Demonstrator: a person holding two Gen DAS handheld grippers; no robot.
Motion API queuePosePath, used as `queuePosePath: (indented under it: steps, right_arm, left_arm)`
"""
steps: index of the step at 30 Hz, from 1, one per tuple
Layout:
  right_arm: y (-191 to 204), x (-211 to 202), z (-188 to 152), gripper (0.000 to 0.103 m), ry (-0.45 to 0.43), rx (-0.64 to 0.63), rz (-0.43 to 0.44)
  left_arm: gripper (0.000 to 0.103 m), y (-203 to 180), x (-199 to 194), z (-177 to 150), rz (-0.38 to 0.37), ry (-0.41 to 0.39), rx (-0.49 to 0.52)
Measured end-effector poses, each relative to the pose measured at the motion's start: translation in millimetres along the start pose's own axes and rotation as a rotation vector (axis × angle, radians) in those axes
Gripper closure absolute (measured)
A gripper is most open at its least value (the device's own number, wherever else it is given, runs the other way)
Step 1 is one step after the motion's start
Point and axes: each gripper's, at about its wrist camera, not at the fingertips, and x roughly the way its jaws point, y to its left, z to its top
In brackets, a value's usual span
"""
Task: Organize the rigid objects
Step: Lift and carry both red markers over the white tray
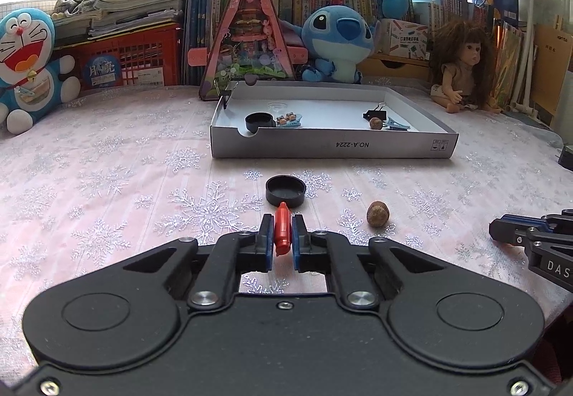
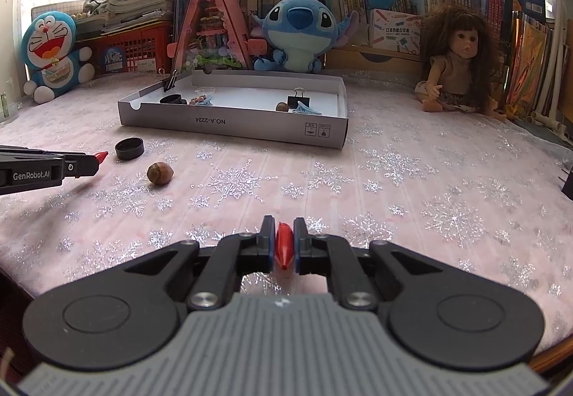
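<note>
left wrist: black cap [image 1: 285, 191] just beyond red piece [image 1: 282, 233]

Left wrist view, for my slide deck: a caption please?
Left gripper clamps a red piece near black cap, nut.

My left gripper [image 1: 282, 222] fills the lower frame of its own view: matte black, two round discs low left and right, angled link arms with silver screws, blue pads inside its fingers. At left edge of the other view its side reads "GenRobot.AI". My right gripper [image 2: 284, 226] looks alike, but a grey ribbed plate covers its lower middle.
</note>
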Motion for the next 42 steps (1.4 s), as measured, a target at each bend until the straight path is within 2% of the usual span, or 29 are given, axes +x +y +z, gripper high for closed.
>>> queuePosePath:
  steps: [12, 17, 25, 32, 42]
  right_arm:
    - [1, 15, 21, 0.09, 0.035, 0.027, 0.036]
    - [-2, 24, 33, 0.09, 0.05, 0.045, 0.063]
    - [-5, 40, 60, 0.09, 0.043, 0.077, 0.087]
    - [-21, 52, 85, 0.09, 0.061, 0.13, 0.125]
    - [-58, 85, 138, 0.09, 0.097, 0.259, 0.172]
  left_arm:
    - [0.094, 4, 0, 12, -0.01, -0.015, -0.031]
    - [0.094, 7, 11, 23, -0.029, 0.03, -0.09]
    - [0.094, 1, 20, 43, -0.047, 0.009, -0.093]
    - [0.094, 10, 26, 77, -0.027, 0.019, -0.104]
    - [0.094, 20, 56, 143, -0.078, 0.017, -0.123]
